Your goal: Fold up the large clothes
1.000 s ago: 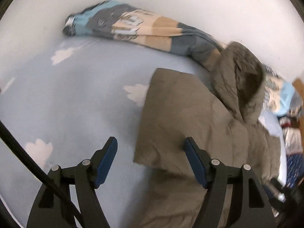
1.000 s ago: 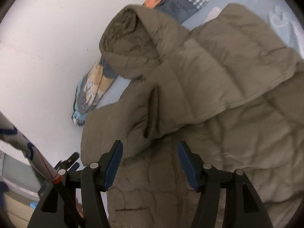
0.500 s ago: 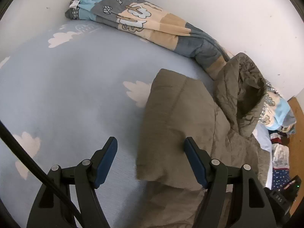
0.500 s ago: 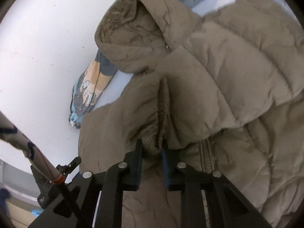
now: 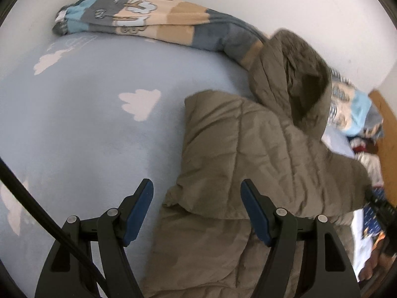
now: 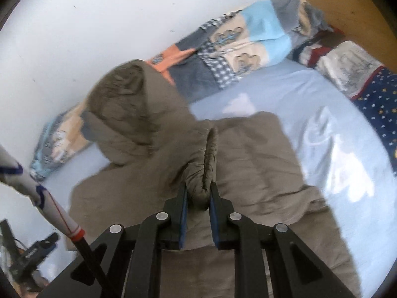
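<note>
Puffy olive jacket (image 6: 248,164) sprawls on the bed (image 6: 322,124). Right tool (image 6: 197,198) is pinching a bunched fold, left tool (image 5: 197,207) gapes empty over its edge. Looks soft, bulky, slippery, so grab seams.

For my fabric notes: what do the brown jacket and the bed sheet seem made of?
Jacket: probably a matte synthetic shell with padding, since it shows stitched quilt lines and puffy folds. Sheet: seems soft woven cloth, perhaps cotton; flat, dull, light blue with printed white clouds.
</note>
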A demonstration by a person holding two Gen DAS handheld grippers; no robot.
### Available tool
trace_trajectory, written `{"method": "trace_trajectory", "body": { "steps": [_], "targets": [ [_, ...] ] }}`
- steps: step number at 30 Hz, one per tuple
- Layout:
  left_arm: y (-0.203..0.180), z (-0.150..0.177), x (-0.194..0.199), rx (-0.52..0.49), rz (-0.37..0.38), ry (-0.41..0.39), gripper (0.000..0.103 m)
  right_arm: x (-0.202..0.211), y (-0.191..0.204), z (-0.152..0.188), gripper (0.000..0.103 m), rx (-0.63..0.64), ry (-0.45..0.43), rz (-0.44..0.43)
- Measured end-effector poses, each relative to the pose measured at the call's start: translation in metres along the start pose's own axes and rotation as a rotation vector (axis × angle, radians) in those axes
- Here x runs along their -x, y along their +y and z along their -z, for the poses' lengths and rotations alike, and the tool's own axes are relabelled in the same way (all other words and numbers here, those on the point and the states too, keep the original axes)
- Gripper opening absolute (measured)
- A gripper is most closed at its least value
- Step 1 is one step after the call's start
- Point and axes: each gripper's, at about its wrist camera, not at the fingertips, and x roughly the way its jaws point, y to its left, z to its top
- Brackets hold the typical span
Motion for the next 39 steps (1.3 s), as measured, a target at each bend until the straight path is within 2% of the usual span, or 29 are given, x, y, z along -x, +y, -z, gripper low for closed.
{"method": "trace_trajectory", "body": {
  "steps": [5, 12, 19, 21, 23, 27, 29, 31, 34, 36, 39],
  "targets": [
    [-0.012, 0.008, -0.014, -0.057, -0.047, 0.01, 0.072, -0.01, -0.022, 0.011, 0.017, -0.034, 0.023, 0.01],
    [-0.014, 0.013, -0.027, -0.081, -0.078, 0.026, 0.072, -0.03, -0.043, 0.024, 0.017, -0.096, 0.064, -0.006],
    [-0.019, 0.018, -0.036, -0.133, -0.13, 0.047, 0.075, -0.051, -0.051, 0.035, 0.018, -0.113, 0.105, 0.038],
    [-0.017, 0.016, -0.035, -0.128, -0.124, 0.056, 0.075, -0.054, -0.053, 0.036, 0.02, -0.128, 0.114, 0.043],
    [-0.016, 0.01, -0.029, -0.121, -0.119, 0.066, 0.075, -0.053, -0.054, 0.035, 0.026, -0.136, 0.13, 0.046],
    [-0.008, -0.004, 0.004, -0.056, -0.095, -0.049, 0.075, -0.031, -0.056, 0.026, 0.043, -0.182, 0.162, 0.058],
    [-0.009, -0.006, 0.014, -0.044, -0.073, -0.087, 0.075, -0.014, -0.055, 0.022, 0.044, -0.187, 0.126, 0.115],
    [-0.014, -0.003, 0.015, -0.06, -0.063, -0.095, 0.075, 0.005, -0.05, 0.018, 0.045, -0.173, 0.05, 0.168],
    [-0.027, 0.002, 0.008, -0.113, -0.07, -0.079, 0.075, 0.021, -0.025, 0.013, 0.045, -0.064, -0.035, 0.123],
    [-0.037, 0.008, -0.001, -0.162, -0.093, -0.064, 0.075, 0.018, -0.005, 0.017, 0.045, 0.024, -0.031, 0.06],
    [-0.042, 0.014, -0.015, -0.208, -0.124, -0.025, 0.075, 0.001, 0.007, 0.029, 0.045, 0.084, -0.007, 0.031]
  ]
}}
